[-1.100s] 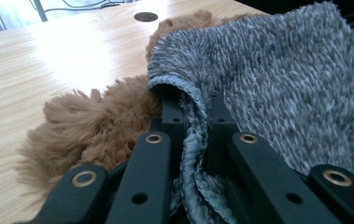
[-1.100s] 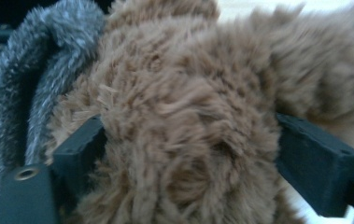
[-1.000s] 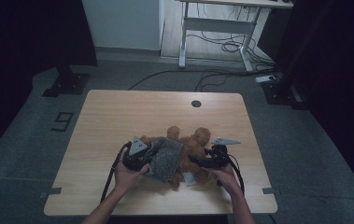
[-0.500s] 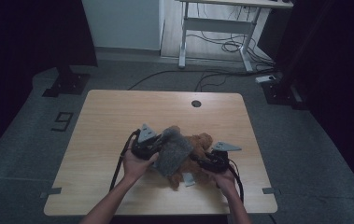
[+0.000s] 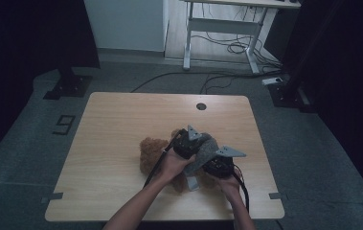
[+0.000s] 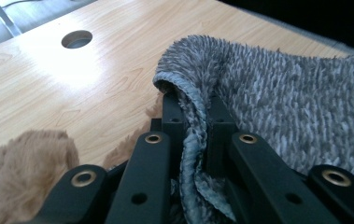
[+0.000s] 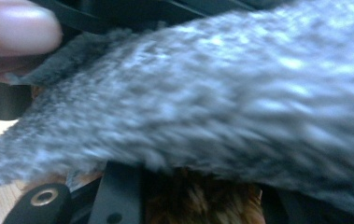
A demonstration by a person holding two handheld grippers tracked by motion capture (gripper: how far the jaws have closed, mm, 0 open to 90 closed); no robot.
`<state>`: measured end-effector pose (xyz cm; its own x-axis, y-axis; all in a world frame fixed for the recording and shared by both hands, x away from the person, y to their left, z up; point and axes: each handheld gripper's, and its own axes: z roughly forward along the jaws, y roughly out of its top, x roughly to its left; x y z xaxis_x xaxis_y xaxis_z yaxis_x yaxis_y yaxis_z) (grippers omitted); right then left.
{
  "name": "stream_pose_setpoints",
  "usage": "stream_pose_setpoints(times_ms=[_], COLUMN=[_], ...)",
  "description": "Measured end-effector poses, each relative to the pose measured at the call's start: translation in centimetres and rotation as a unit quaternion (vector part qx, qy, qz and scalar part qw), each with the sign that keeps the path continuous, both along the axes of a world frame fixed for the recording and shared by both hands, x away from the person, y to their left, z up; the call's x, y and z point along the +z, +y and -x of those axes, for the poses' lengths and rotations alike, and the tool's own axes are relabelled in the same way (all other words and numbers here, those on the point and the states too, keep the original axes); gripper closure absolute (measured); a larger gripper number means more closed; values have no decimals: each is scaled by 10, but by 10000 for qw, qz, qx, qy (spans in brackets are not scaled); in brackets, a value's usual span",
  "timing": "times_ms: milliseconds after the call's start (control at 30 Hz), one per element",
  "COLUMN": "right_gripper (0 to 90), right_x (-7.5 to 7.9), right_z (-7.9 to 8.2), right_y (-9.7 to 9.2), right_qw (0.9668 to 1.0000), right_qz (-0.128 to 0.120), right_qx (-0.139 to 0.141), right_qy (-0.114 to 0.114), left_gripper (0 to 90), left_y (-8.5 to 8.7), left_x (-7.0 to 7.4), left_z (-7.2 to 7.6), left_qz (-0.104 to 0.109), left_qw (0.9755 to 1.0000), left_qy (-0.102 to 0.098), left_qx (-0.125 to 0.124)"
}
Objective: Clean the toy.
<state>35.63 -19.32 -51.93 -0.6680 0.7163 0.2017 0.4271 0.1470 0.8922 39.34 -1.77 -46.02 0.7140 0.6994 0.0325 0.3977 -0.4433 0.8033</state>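
Grey fleece cloth (image 6: 277,88) lies draped over the brown teddy bear (image 5: 151,152) on the worktop (image 5: 121,120). Left tool (image 6: 191,112) is clamped on its hem at the far end, while the right tool (image 5: 219,165), nearer the person, seems closed on cloth too, though blur hides its pads.

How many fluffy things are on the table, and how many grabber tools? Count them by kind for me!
Brown teddy bear: 1
Grey fuzzy cloth: 1
Grabber tools: 2, the left gripper and the right gripper
Total: 4
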Motion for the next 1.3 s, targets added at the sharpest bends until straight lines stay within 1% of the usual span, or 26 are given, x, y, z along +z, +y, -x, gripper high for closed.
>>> stream_pose_setpoints(times_ms=[67, 133, 167, 233, 267, 333, 400, 433, 500, 533, 567, 633, 667, 700, 833, 900, 967, 1133, 1200, 1233, 1267, 1300], right_gripper=[620, 620, 620, 620, 620, 620, 620, 620, 620, 620, 620, 620, 620, 620, 620, 620, 620, 620, 620, 620, 620, 620], right_x=[1, 1, 1, 1, 1, 0, 0, 0, -1, -1, -1, -2, -2, -2, -2, -2, -2, -2, -2, -2, -2, -2], right_z=[0, -1, -1, -1, -1, -1, -1, -1, -2, -2, -2, -2, -2, -2, -1, -1, -2, -2, -2, -1, -1, -1], right_y=[0, 1, 0, 0, 0, -1, -1, -1, -1, -2, -2, -3, -2, -2, -2, -2, -2, -2, -2, -2, -2, -2], right_qw=[10000, 10000, 10000, 9999, 9999, 9999, 9998, 9998, 9997, 9997, 9997, 9996, 9995, 9995, 9995, 9995, 9994, 9995, 9994, 9994, 9994, 9994], right_qz=[-1, -22, -28, -40, -53, -72, -99, -111, -146, -175, -187, -225, -235, -233, -236, -251, -262, -260, -269, -270, -266, -278], right_qx=[-20, -74, -84, -110, -116, -122, -130, -131, -144, -155, -154, -149, -151, -157, -156, -163, -158, -144, -148, -150, -149, -161], right_qy=[18, 30, 39, 56, 54, 70, 61, 66, 90, 97, 102, 110, 112, 112, 112, 118, 130, 140, 139, 138, 156, 151], left_gripper=[817, 817, 817, 817, 817, 817, 818, 817, 817, 817, 817, 816, 816, 816, 817, 817, 817, 817, 818, 818, 818, 818], left_y=[6, 14, 22, 34, 41, 56, 70, 76, 90, 98, 109, 123, 131, 138, 153, 160, 165, 173, 178, 181, 186, 190], left_x=[3, 5, 6, 5, 3, -3, -6, -6, -5, -6, -8, -11, -12, -13, -15, -15, -17, -21, -23, -25, -28, -32], left_z=[2, 3, 3, 2, 1, 1, 4, 6, 10, 11, 12, 13, 15, 17, 23, 25, 25, 28, 30, 31, 31, 31], left_qz=[-121, -197, -233, -250, -227, -102, -7, 28, 30, 57, 162, 377, 455, 509, 562, 594, 640, 656, 631, 574, 515, 492], left_qw=[9999, 9996, 9994, 9992, 9992, 9990, 9988, 9985, 9979, 9976, 9972, 9962, 9956, 9948, 9938, 9931, 9926, 9916, 9910, 9906, 9900, 9892], left_qy=[-80, -109, -123, -94, -66, -39, -79, -113, -203, -203, -157, -75, -60, -85, -115, -86, -46, -56, -52, -44, 8, 120], left_qx=[40, 142, 212, 293, 326, 426, 490, 526, 607, 654, 708, 777, 815, 876, 955, 1003, 1030, 1113, 1183, 1238, 1311, 1377])
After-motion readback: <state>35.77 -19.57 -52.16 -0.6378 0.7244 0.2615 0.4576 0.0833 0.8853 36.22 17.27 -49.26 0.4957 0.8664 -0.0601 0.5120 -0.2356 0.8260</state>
